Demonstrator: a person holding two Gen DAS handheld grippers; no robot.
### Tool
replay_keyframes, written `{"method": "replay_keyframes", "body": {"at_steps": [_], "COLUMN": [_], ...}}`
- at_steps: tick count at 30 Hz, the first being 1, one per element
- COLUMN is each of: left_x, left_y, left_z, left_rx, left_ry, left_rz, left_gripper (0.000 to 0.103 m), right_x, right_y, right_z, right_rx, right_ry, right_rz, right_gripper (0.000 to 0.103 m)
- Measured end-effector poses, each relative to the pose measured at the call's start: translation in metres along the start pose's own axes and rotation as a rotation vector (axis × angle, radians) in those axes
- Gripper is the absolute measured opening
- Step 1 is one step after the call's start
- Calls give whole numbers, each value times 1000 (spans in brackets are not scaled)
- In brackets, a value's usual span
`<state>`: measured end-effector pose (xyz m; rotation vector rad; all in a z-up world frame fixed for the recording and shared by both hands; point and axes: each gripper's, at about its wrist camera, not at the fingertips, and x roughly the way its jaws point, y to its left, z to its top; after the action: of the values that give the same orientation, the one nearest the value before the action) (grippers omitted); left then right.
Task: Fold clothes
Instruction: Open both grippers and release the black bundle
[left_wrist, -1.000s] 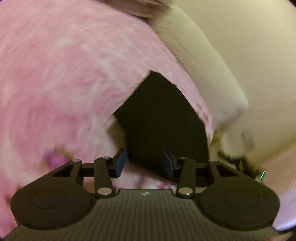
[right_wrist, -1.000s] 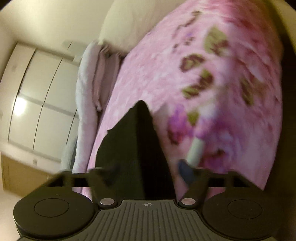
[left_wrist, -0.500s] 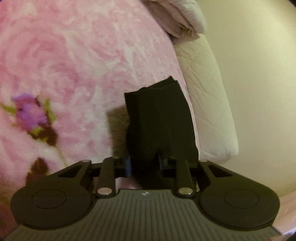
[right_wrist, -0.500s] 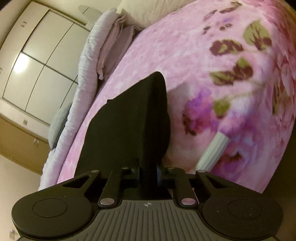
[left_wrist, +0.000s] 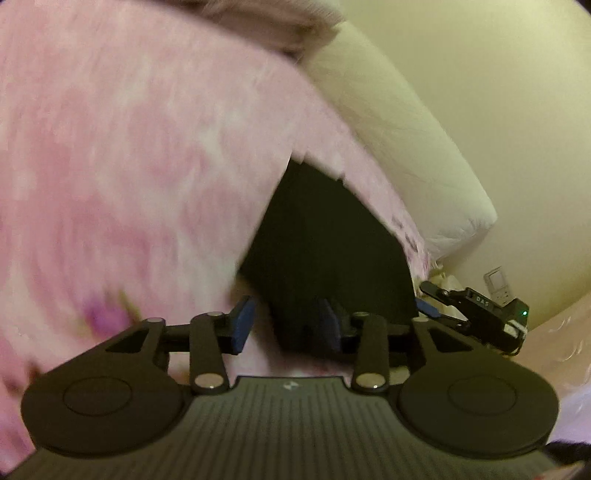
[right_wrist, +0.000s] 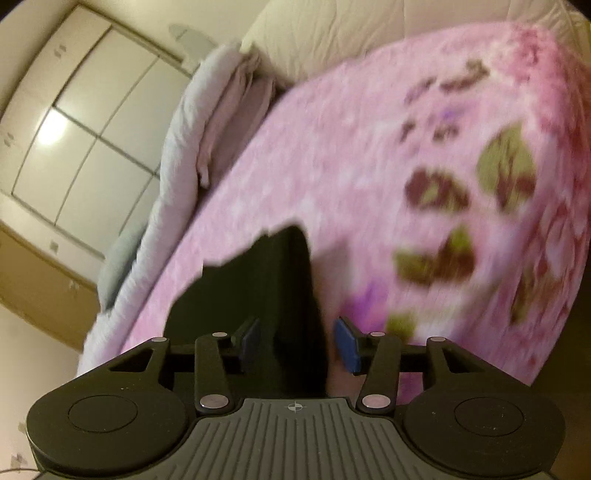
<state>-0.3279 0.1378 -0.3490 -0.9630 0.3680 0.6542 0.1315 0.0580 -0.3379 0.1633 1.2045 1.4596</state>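
Observation:
A black garment (left_wrist: 325, 251) lies on the pink floral blanket (left_wrist: 129, 166), its near edge reaching between my left gripper's (left_wrist: 286, 326) blue pads. That gripper is open, and the cloth sits close to its right pad. In the right wrist view the same black garment (right_wrist: 258, 288) rises to a folded point, and my right gripper (right_wrist: 299, 347) is open around its near edge. My right gripper (left_wrist: 430, 297) also shows at the right of the left wrist view, beside the garment. Both views are blurred by motion.
The pink blanket (right_wrist: 369, 166) covers a bed with a cream quilted headboard (left_wrist: 399, 122). Folded pale bedding (right_wrist: 207, 122) lies along the bed's far side. White wardrobe doors (right_wrist: 74, 129) stand at the left. A wall socket (left_wrist: 498, 282) sits low on the cream wall.
Half a second ago both grippers were shut on the black garment; now both are open and the cloth lies loose between the pads. Both cameras have swung lower over the blanket.

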Motion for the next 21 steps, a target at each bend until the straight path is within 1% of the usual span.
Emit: {"method": "replay_keyframes", "body": {"at_steps": [4, 9, 10, 13, 14, 15, 16, 17, 18, 19, 20, 21], "left_x": [45, 103, 112, 130, 133, 136, 136, 134, 133, 131, 129, 126], "left_y": [-4, -10, -9, -2, -1, 1, 1, 2, 2, 2, 1, -1], "left_z": [36, 82, 88, 96, 96, 96, 95, 94, 93, 92, 91, 89], "left_rx": [37, 80, 72, 20, 2, -15, -12, -5, 3, 10, 32, 53], "left_ry": [46, 106, 115, 139, 135, 130, 109, 85, 61, 37, 17, -2], "left_rz": [-26, -59, -48, -90, -93, -94, -101, -109, -117, -125, -127, -123], "left_gripper": [41, 42, 42, 44, 44, 43, 42, 39, 25, 12, 7, 5], "right_x": [13, 40, 46, 59, 61, 64, 66, 65, 64, 63, 62, 58], "right_y": [-1, -4, -5, -12, -13, -15, -17, -15, -12, -10, -8, 0], "right_z": [20, 35, 38, 42, 43, 44, 45, 46, 46, 46, 46, 46], "right_rx": [-10, -9, -9, 19, 19, 19, 19, -3, -24, -46, -68, -131], "right_ry": [30, 65, 72, 70, 74, 78, 82, 66, 50, 35, 19, -3], "right_rz": [36, 34, 34, 63, 64, 65, 66, 65, 65, 65, 64, 54], "right_gripper": [49, 49, 49, 49, 49, 49, 49, 49, 48, 39, 5, 5]}}
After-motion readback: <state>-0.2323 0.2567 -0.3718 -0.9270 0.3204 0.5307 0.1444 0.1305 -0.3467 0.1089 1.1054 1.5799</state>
